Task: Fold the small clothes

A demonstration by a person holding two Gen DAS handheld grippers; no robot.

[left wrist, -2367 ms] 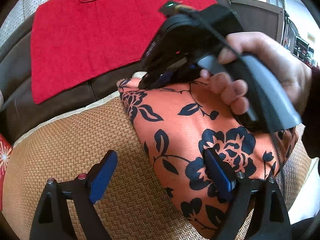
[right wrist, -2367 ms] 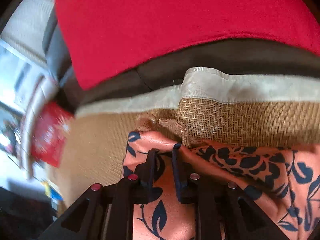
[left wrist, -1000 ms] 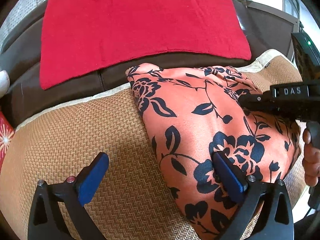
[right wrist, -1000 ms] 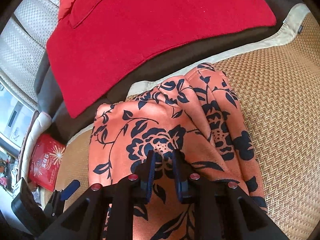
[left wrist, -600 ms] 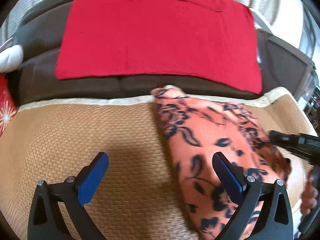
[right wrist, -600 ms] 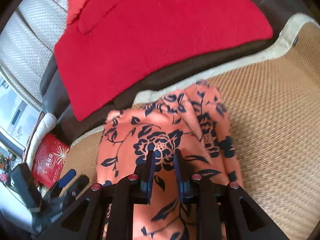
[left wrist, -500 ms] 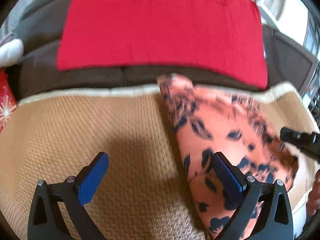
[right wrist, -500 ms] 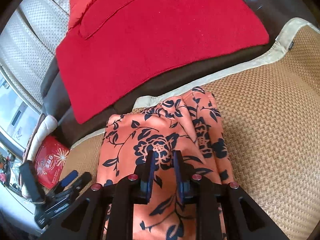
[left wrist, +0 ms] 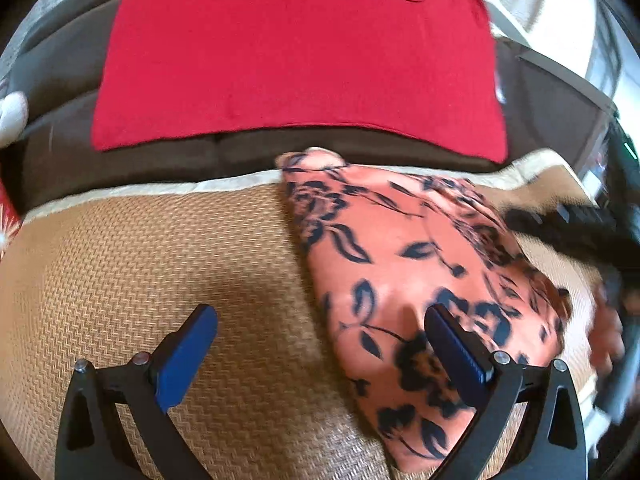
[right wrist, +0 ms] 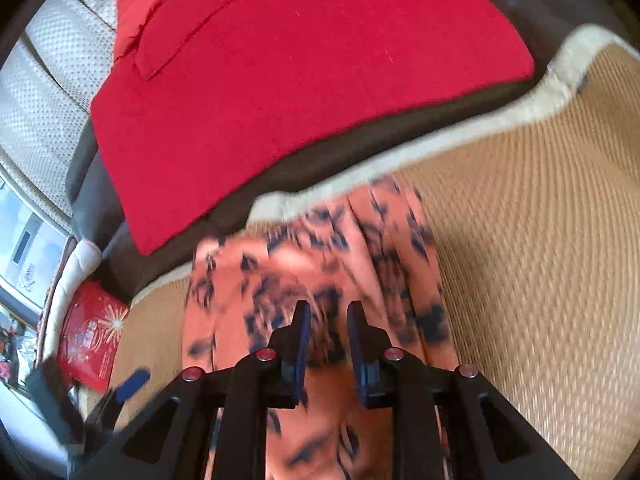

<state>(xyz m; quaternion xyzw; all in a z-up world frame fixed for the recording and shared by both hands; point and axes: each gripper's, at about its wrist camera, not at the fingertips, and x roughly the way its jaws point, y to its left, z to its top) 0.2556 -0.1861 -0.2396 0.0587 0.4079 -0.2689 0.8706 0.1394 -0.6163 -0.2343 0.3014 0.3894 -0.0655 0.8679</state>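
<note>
An orange garment with dark blue flowers (left wrist: 400, 264) lies folded on a woven tan mat (left wrist: 140, 272). It also shows, blurred, in the right wrist view (right wrist: 320, 264). My left gripper (left wrist: 320, 344) is open and empty; its right finger hangs over the garment's near edge and its left finger over the mat. My right gripper (right wrist: 327, 340) hovers above the garment with its jaws a narrow gap apart and nothing between them. It shows blurred at the right of the left wrist view (left wrist: 572, 228).
A red cloth (left wrist: 296, 52) lies across the dark brown sofa seat (left wrist: 120, 160) behind the mat. A red packet (right wrist: 90, 336) lies at the left. A cream perforated backrest (right wrist: 44, 120) rises at the far left.
My right gripper has come off the garment and its jaws have parted a little. My left gripper has drifted right, back over the garment's near edge. The garment lies where it was.
</note>
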